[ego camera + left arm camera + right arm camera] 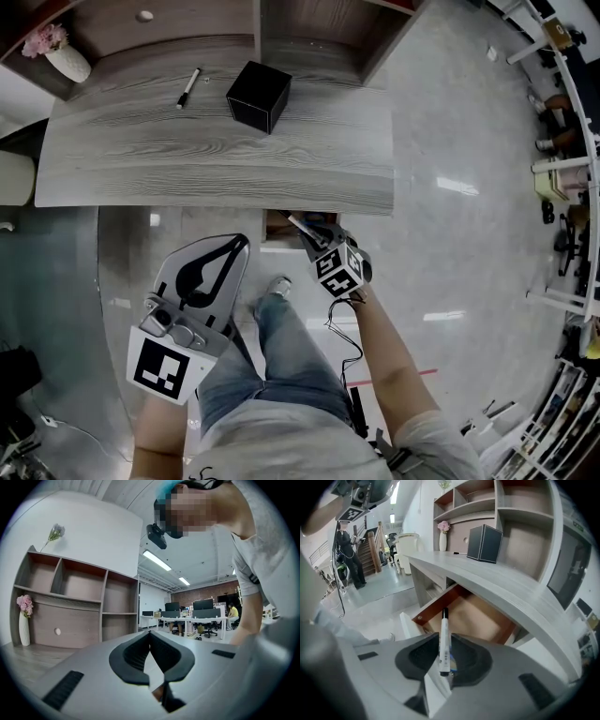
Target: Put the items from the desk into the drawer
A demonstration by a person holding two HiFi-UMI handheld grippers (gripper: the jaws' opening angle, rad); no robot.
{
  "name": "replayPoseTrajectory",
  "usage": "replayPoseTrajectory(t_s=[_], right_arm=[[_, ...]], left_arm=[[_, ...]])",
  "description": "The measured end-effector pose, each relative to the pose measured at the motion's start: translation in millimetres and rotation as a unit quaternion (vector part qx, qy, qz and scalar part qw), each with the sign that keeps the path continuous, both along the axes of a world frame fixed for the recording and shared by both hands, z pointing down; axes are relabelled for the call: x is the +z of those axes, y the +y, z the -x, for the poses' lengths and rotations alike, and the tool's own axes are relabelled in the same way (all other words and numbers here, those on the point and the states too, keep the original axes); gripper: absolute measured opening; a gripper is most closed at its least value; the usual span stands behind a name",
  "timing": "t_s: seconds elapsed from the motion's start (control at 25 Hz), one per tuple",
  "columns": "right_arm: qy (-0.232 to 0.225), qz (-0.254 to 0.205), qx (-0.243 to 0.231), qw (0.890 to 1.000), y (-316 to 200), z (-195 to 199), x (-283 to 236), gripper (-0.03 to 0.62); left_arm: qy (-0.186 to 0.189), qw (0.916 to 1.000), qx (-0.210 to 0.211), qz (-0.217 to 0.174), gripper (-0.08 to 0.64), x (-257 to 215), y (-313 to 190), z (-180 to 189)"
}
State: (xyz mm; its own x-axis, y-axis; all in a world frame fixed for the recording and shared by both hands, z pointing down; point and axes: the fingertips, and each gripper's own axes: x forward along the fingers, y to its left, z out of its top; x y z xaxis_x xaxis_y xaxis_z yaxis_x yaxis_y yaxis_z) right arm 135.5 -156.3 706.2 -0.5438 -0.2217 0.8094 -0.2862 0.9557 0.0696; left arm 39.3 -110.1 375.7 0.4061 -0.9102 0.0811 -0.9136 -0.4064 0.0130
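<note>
Pens: 2. One pen near the desk's far edge, one pen held in the right gripper.
Black box: 1.
Vase: 1.
Drawer: 1.
Desk: 1.
Grippers: 2, counting the left gripper.

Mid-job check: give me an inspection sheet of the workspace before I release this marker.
Surface: grey wood desk; drawer below it open.
Job's things: held marker at the drawer; second marker and black box on the desk.
Clutter: vase of pink flowers, far left.
Grippers: right gripper shut on held marker; left gripper shut, empty.
Cables: black cable by the right forearm.
Surroundings: office desks, monitors.
</note>
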Motion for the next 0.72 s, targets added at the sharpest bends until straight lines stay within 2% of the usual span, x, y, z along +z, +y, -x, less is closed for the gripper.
replayPoseTrajectory(t_s=[0.24,0.28,0.36,0.56,0.72], right_arm=[[-0.008,0.0,0.01,1.0,-3,-1,-6,0.1],[-0.012,-0.002,0.013,1.0,-2,-1,-10,0.09],[-0.026,-0.008,0.022,0.999,-2,-1,-20,0.012],[-0.094,0.017,0.066,0.993,7,6,-56,0.008],[-0.151,0.007,0.096,0.984,16,17,-103,0.008]], left_arm=[[0.0,1.0,0.004,0.0,0.011,-1,-1,1],[0.0,1.0,0.006,0.0,0.011,-1,-1,1],[-0.001,1.0,0.01,-0.002,0.011,-4,1,0],[0.003,0.9995,0.028,-0.012,0.011,-11,6,-3],[0.002,0.9984,0.052,-0.019,0.011,-20,12,-4]])
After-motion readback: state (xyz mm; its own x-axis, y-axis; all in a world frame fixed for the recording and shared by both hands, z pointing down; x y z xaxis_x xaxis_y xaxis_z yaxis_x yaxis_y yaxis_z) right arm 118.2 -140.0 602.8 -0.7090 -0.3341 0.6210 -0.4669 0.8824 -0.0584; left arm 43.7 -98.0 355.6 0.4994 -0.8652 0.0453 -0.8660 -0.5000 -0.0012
